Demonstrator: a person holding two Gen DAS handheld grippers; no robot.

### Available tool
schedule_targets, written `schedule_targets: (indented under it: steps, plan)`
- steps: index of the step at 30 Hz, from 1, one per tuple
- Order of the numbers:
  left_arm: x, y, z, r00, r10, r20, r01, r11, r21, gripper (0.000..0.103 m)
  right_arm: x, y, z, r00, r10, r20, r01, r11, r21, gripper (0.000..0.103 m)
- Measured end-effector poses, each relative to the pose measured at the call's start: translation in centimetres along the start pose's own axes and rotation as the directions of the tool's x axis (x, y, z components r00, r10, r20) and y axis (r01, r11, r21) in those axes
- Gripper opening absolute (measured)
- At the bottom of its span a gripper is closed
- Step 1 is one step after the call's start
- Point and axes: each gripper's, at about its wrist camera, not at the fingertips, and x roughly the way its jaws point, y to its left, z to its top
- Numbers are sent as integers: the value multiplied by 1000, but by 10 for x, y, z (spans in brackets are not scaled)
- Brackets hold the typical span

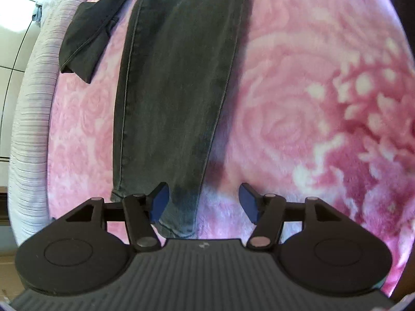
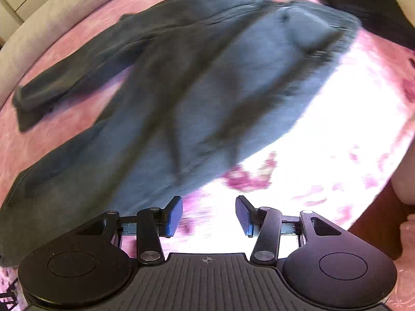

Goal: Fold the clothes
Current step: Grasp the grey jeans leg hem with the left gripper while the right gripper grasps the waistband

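A: Where are the jeans [image 2: 197,88]?
B: Spread flat on the pink blanket [image 1: 298,103], 2 legs apart; the left leg's hem [image 1: 179,217] lies between the left tongs [image 1: 203,202].
A: Pinching it?
B: No, spread wide, gripping nothing. The right tongs [image 2: 208,215] are spread too, over bare blanket beside the jeans. That view is blurred.

Left gripper [image 1: 205,202] points forward and down, its jaws spread wide — the blue pads [image 1: 158,202] face each other with a broad gap and clamp nothing. Right gripper [image 2: 208,215] is likewise tilted down, jaws parted, blue fingertips [image 2: 174,215] well apart — nothing is pinched between them.
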Motion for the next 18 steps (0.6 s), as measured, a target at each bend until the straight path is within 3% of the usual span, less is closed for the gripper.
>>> schedule_targets:
  steps: [2, 4, 8, 12, 17, 18]
  plan:
    - [4, -1, 7, 999, 23, -39, -23, 1000, -2, 33, -7, -28, 17, 999, 1, 33, -3, 999, 37, 49]
    - [8, -1, 14, 996, 46, -79, -46, 999, -2, 11, -7, -56, 35, 996, 14, 85, -20, 997, 76, 49]
    - [15, -2, 28, 984, 84, -158, -87, 996, -14, 7, 9, -119, 76, 987, 52, 154, -82, 976, 199, 50]
    - [2, 5, 36, 969, 96, -228, -121, 988, -100, 7, 21, -174, 119, 959, 132, 252, -201, 942, 270, 57]
    - [-29, 4, 37, 953, 104, -285, -156, 974, -165, 6, 45, -224, 156, 951, 158, 266, -247, 904, 348, 57]
    - [-35, 1, 37, 950, 102, -295, -158, 972, -174, 6, 49, -233, 162, 951, 160, 265, -253, 895, 367, 43]
